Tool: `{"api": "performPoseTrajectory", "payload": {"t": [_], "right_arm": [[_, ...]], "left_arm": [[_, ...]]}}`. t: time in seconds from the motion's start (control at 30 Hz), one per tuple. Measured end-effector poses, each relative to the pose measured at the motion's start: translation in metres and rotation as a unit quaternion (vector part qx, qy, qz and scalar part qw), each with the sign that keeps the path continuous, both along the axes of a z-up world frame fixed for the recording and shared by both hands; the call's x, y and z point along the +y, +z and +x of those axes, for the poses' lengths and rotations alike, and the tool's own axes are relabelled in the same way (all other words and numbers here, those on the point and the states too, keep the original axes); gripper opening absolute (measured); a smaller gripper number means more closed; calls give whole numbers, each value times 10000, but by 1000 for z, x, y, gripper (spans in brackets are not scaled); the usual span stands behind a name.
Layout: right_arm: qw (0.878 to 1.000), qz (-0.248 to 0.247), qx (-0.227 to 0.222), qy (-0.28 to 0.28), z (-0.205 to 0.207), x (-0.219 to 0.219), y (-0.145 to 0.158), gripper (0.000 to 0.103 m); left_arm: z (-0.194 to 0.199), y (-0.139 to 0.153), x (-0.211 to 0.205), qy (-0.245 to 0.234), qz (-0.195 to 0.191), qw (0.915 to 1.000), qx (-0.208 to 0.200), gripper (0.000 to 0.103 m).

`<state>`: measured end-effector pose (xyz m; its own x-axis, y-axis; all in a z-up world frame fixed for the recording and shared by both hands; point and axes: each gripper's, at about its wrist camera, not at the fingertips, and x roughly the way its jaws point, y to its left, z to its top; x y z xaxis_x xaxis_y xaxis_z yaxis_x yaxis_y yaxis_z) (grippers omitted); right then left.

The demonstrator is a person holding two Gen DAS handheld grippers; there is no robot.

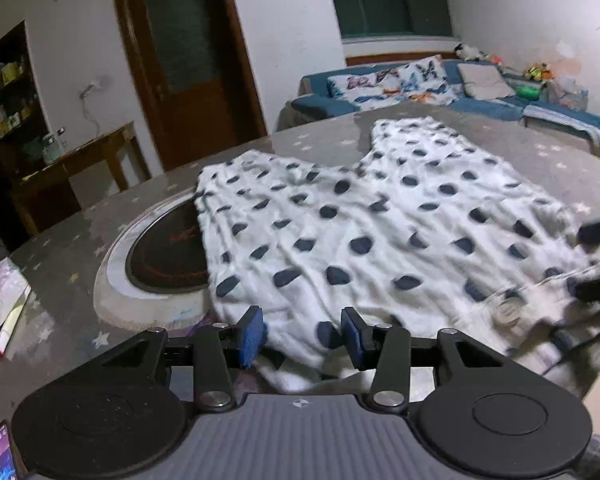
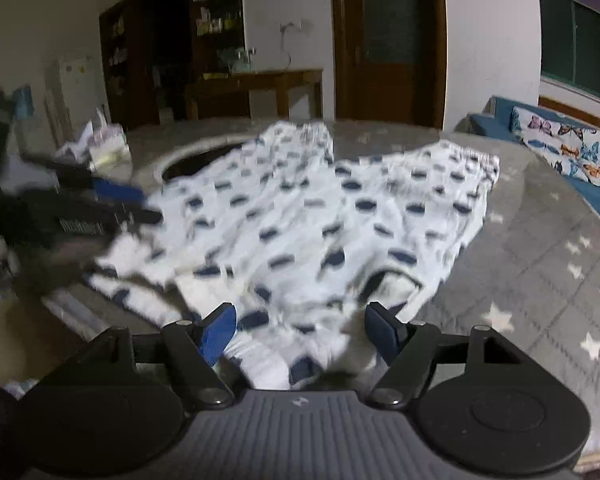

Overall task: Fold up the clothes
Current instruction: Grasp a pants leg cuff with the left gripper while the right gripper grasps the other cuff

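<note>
A white garment with dark blue dots (image 1: pixel 360 220) lies spread flat on the grey star-patterned table cover (image 1: pixel 80 240), its two leg-like parts pointing away from me. My left gripper (image 1: pixel 302 334) is at the garment's near edge, its blue pads apart with loose cloth between them and not pinched. It shows blurred at the left of the right wrist view (image 2: pixel 140 204). My right gripper (image 2: pixel 302 330) stands open wide over the near hem (image 2: pixel 320 220), with cloth bunched between the jaws. Its dark fingers (image 1: pixel 598 232) show at the garment's right edge.
A round dark inset with a pale rim (image 1: pixel 164 248) sits in the table, partly under the garment. Tissue packs and a tube (image 1: pixel 4 300) lie at the left edge. Behind are a wooden side table (image 1: pixel 80 160) and a blue sofa (image 1: pixel 420 92).
</note>
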<state>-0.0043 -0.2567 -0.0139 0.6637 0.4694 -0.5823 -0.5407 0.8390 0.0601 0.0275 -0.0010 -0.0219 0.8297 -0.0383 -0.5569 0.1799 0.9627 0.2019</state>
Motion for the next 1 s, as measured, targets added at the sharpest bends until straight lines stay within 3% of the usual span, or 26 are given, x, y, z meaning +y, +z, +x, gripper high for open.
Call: {"api": "performPoseTrajectory", "payload": {"t": [0.2, 0.4, 0.53, 0.73, 0.9, 1.0], "right_arm": [[9980, 543, 86, -320, 1, -33, 21, 73], [9936, 670, -24, -911, 20, -65, 36, 72], [9896, 745, 121, -1226, 47, -80, 36, 68], [9842, 832, 398, -1514, 97, -93, 30, 64], [9801, 836, 499, -1729, 148, -97, 31, 63], [9787, 774, 549, -1821, 179, -95, 31, 63]], "left_arm": [[-15, 14, -31, -911, -150, 9957, -86, 52], [-21, 16, -85, -2095, -416, 9767, 220, 55], [-24, 14, -122, -2587, -320, 9650, 288, 55], [-17, 1, -153, -2771, -59, 9596, 474, 54], [-8, -11, -159, -2756, 0, 9588, 693, 43], [-1, -9, -155, -2712, -169, 9592, 778, 24]]}}
